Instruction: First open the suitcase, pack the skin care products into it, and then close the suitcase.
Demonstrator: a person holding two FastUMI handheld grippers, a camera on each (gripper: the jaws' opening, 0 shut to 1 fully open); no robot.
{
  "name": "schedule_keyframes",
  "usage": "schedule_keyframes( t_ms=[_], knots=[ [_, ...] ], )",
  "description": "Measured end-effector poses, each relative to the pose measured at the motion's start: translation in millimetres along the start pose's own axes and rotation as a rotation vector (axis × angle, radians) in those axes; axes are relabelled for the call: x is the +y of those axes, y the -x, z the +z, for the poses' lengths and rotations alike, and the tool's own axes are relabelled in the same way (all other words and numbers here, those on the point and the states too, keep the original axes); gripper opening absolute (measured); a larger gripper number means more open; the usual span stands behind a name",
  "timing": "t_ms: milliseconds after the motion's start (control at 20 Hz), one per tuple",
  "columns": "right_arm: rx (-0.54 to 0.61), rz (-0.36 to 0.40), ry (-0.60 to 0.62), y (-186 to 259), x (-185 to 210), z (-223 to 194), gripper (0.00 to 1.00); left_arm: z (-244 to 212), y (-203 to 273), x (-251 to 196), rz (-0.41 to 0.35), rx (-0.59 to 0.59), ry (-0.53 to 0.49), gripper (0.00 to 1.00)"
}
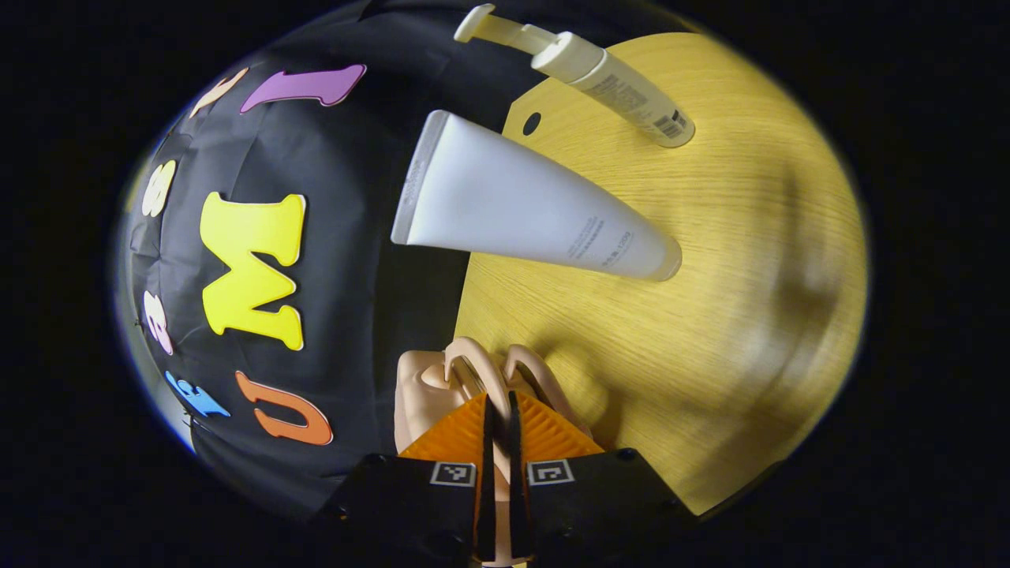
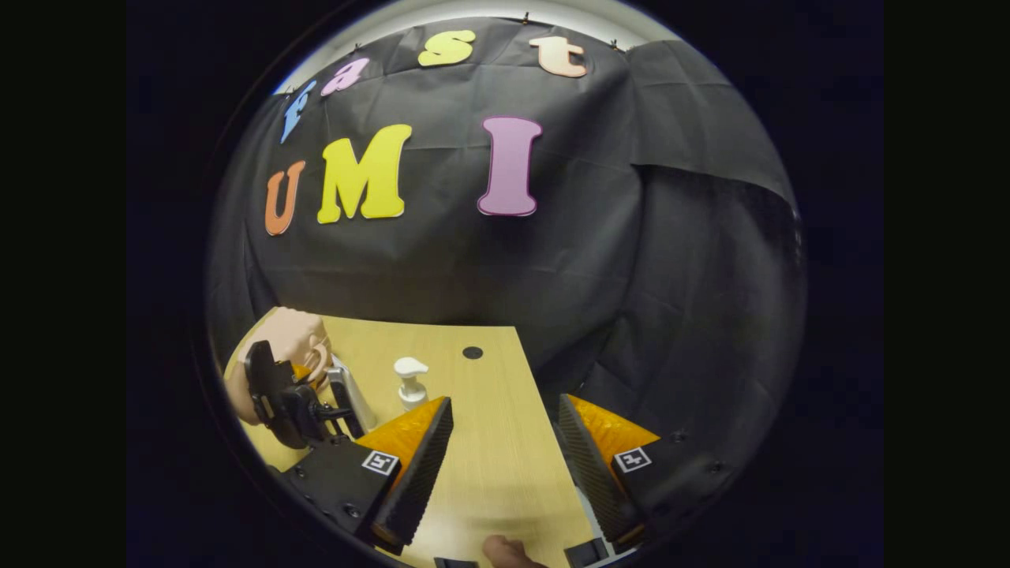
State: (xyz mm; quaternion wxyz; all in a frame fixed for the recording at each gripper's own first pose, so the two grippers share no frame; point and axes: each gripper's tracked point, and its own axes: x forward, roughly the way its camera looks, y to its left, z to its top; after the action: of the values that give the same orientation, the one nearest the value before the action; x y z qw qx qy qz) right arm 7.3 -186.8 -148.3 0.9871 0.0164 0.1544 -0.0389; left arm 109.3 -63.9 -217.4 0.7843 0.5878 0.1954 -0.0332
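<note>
Left gripper [image 1: 499, 410] pinches the pink suitcase [image 1: 422, 386] handle at the table [image 1: 710, 315] edge; right gripper [image 2: 505, 465] gapes empty. Tube [image 1: 521, 205] and pump bottle [image 1: 600, 75] stand beyond, print unreadable.

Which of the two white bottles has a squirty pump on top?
The slimmer pump bottle, standing farther from the left gripper. The wide white tube nearer it has a flat crimped end and no pump.
</note>
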Motion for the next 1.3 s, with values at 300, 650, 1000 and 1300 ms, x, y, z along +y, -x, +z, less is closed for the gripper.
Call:
schedule_keyframes(
  t_ms=[300,650,1000,1300],
  knots=[
    [-0.012,-0.006,-0.007,1.4,17.4,8.4,0.79,-0.5,14.3,40.8,-0.052,0.015,0.225,0.03],
    [-0.039,0.000,0.020,8.2,63.8,29.5,0.80,-35.5,43.2,127.5,-0.016,-0.021,0.440,0.03],
    [-0.050,-0.012,0.044,12.0,105.4,55.3,0.79,-114.2,50.8,216.4,0.027,-0.044,0.725,0.02],
    [-0.036,0.009,0.038,19.4,151.5,62.2,0.79,-210.3,38.1,258.0,0.043,-0.024,0.979,0.02]
  ],
)
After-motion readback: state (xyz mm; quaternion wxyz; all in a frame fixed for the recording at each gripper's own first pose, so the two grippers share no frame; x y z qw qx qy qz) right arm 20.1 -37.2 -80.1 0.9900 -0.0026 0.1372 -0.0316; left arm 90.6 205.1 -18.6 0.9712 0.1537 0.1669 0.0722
